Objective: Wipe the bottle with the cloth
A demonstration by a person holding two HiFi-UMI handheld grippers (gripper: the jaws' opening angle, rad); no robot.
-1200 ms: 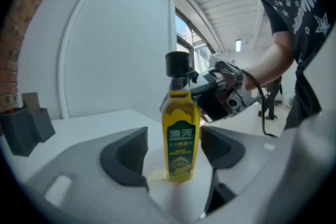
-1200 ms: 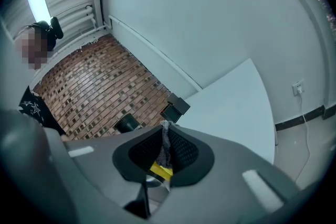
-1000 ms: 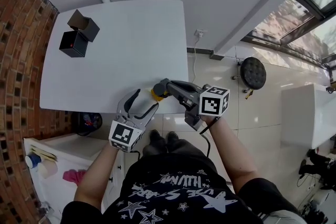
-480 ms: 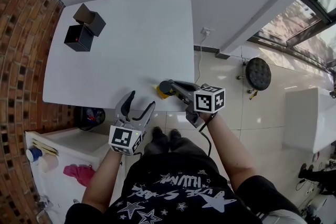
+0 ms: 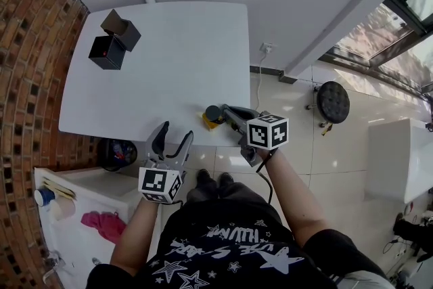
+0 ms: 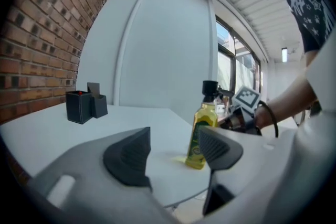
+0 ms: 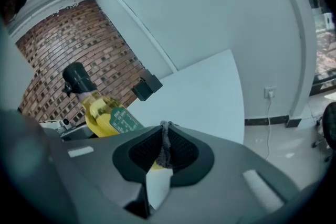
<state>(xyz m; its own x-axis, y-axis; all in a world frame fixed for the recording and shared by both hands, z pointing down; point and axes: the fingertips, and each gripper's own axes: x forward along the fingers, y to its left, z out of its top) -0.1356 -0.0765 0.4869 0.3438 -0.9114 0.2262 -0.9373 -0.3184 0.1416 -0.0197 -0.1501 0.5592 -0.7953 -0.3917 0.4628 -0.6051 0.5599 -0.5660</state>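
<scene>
**A:** Brick wall (image 5: 30, 91) runs down the left, then comes the white surface (image 5: 176, 57). What's at its far left corner?

**B:** A black box (image 5: 107, 53) with a red dot on top. A second dark box (image 5: 123, 29) touches it from behind, with its flap raised. Both are well apart from everything else.

**A:** And the left claw?

**B:** The left claw (image 5: 176, 133) hangs just off the near edge of the surface and points in over it. Its jaws stand apart with nothing between them, and they have just been closing a little.

**A:** Where's the bottle?

**B:** The bottle (image 6: 202, 131) stands upright by the near edge, towards the right corner. It holds yellow liquid and has a black cap and a green label. In the left gripper view it sits beyond the jaws, not between them.

**A:** And on the right?

**B:** The right claw (image 7: 164, 127) is just beside the bottle, on its right. Its jaws are pressed together on a thin grey fold of cloth (image 7: 165, 147). I cannot tell whether the cloth touches the bottle.
</scene>
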